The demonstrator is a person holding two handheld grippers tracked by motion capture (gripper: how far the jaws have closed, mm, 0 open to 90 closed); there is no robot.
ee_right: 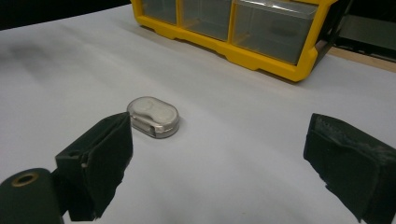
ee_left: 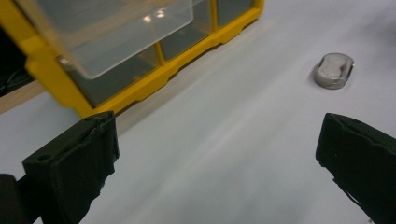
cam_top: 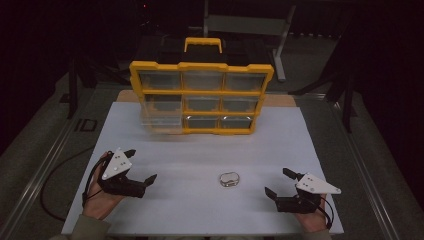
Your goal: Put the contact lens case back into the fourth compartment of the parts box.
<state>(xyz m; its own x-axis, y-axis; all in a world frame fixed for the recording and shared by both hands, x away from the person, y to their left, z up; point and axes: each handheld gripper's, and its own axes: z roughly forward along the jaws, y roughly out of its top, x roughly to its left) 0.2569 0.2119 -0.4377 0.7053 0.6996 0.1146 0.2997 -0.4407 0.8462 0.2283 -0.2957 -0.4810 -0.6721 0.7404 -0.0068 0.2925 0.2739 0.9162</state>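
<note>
Silvery, the small metal case (cam_top: 229, 179) lies on the white bench (cam_top: 200, 210) between my left tongs (cam_top: 140, 166) and right tongs (cam_top: 278, 184), both released; next I'd judge the right must reach and close on it.

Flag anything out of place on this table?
One clear drawer at the left of the yellow organiser is pulled out while the others sit flush. A small silver case lies alone on the white mat between both open grippers. No spill or damage visible.
</note>
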